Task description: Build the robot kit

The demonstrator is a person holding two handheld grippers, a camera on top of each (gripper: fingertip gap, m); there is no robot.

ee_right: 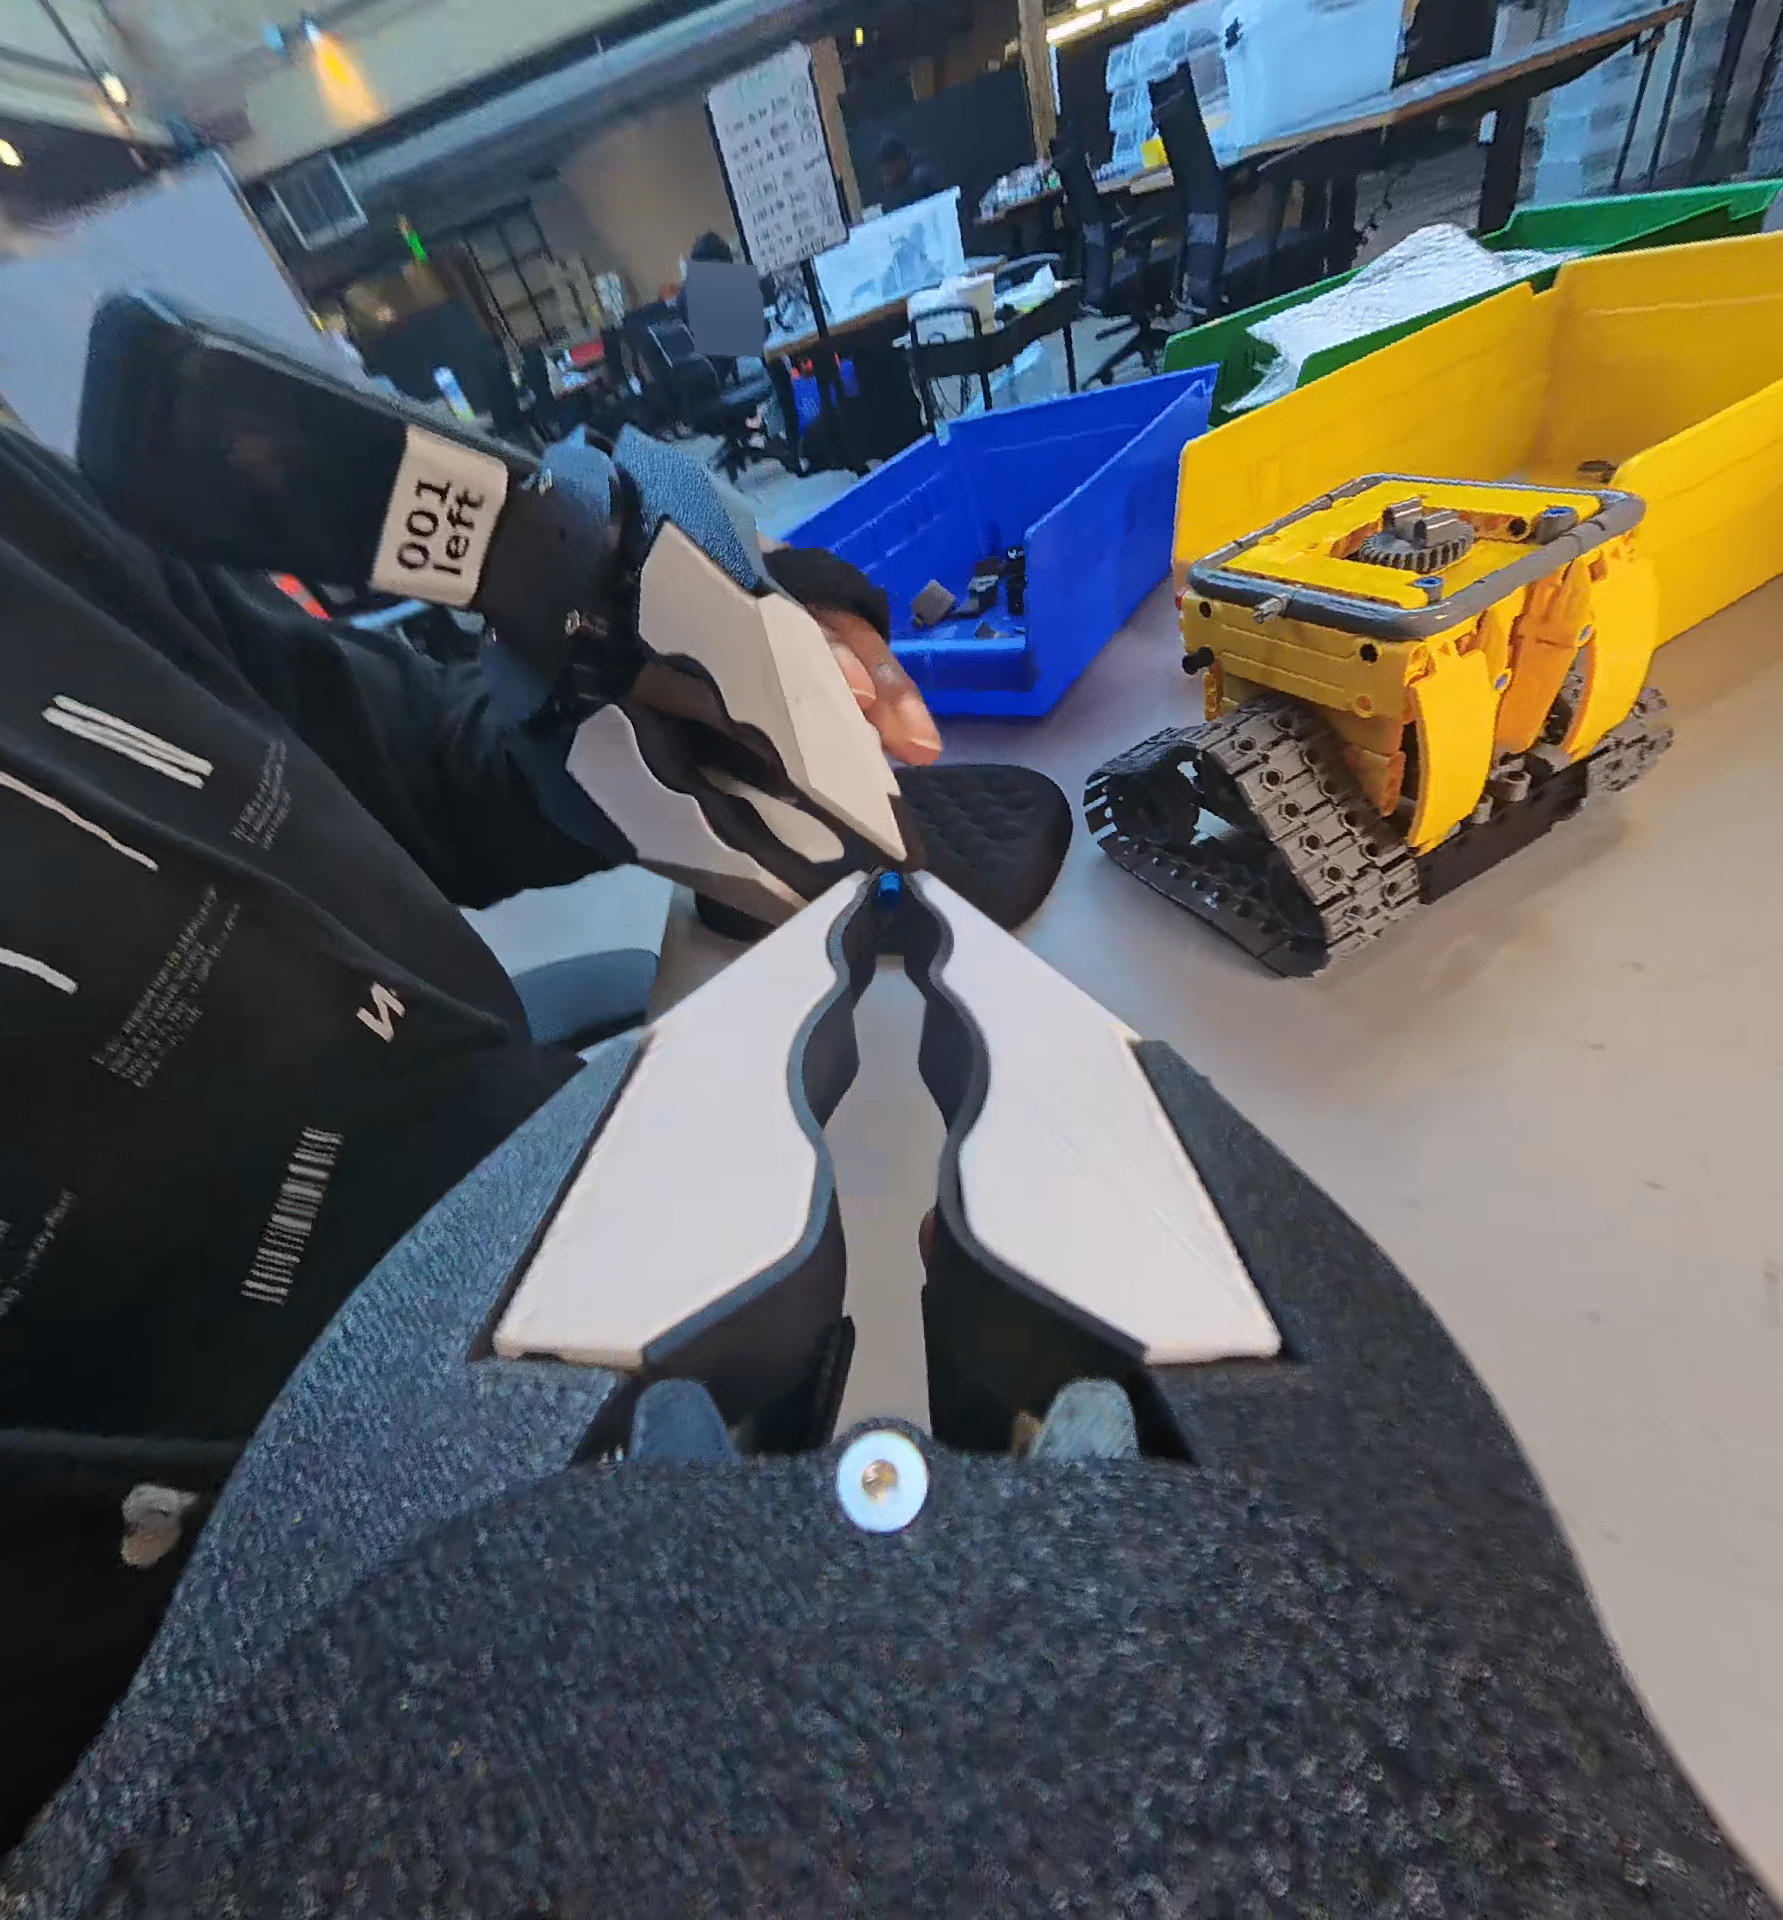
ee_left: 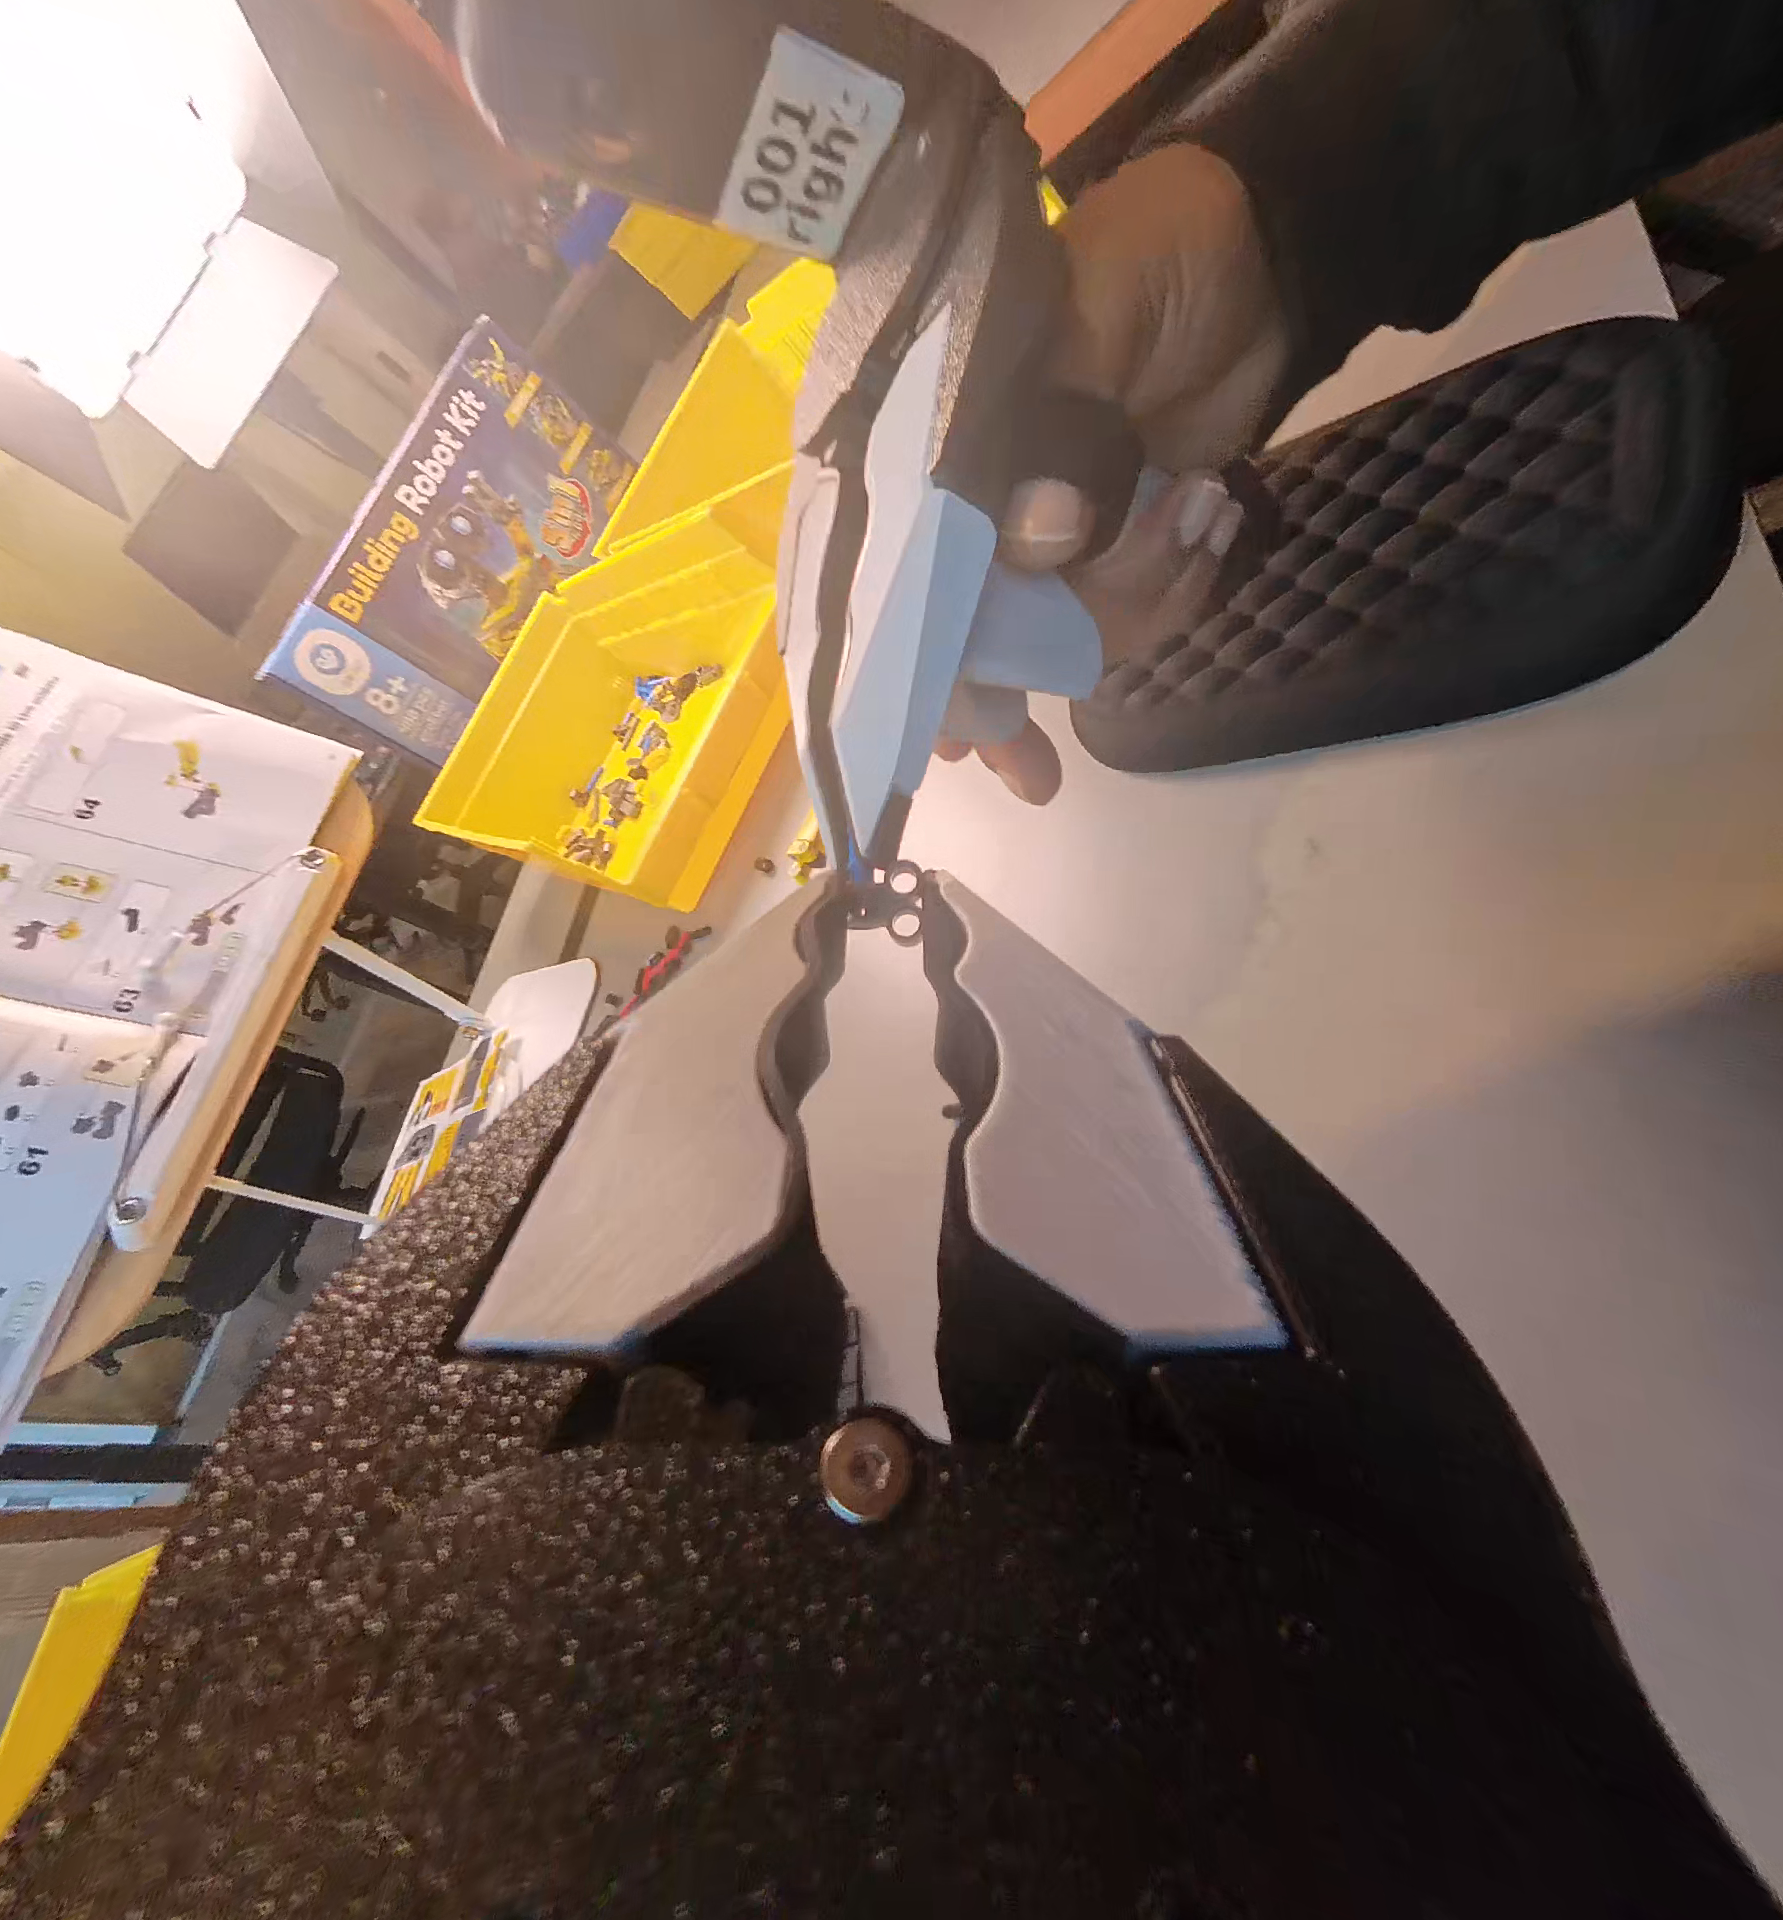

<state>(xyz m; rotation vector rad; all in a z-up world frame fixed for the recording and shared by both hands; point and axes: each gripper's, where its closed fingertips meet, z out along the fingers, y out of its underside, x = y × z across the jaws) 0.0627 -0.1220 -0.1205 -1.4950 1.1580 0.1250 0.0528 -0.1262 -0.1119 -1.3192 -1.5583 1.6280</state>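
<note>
My left gripper (ee_left: pixel 882 902) is shut on a small black connector piece with round holes (ee_left: pixel 899 902), held just above the white table (ee_left: pixel 1386 1039). My right gripper (ee_left: pixel 859 857) comes down from above, tip to tip with it, shut on a short blue pin (ee_left: pixel 852 862). In the right wrist view, the right gripper (ee_right: pixel 887 891) pinches the blue pin (ee_right: pixel 887 886) at its tips. The left gripper (ee_right: pixel 892 844) reaches in from the left, its tips touching that spot. The black piece is mostly hidden there. A gloved hand holds each gripper.
A yellow tracked model vehicle (ee_right: pixel 1386 707) stands on the table's right. Behind it are a blue bin (ee_right: pixel 1105 488) and a yellow bin (ee_right: pixel 1697 364). A black padded rest (ee_right: pixel 980 831) lies just beyond the tips. A yellow parts bin (ee_left: pixel 513 748), a kit box (ee_left: pixel 430 540) and an open booklet (ee_left: pixel 87 935) stand left. The grippers are tip to tip, or close to it.
</note>
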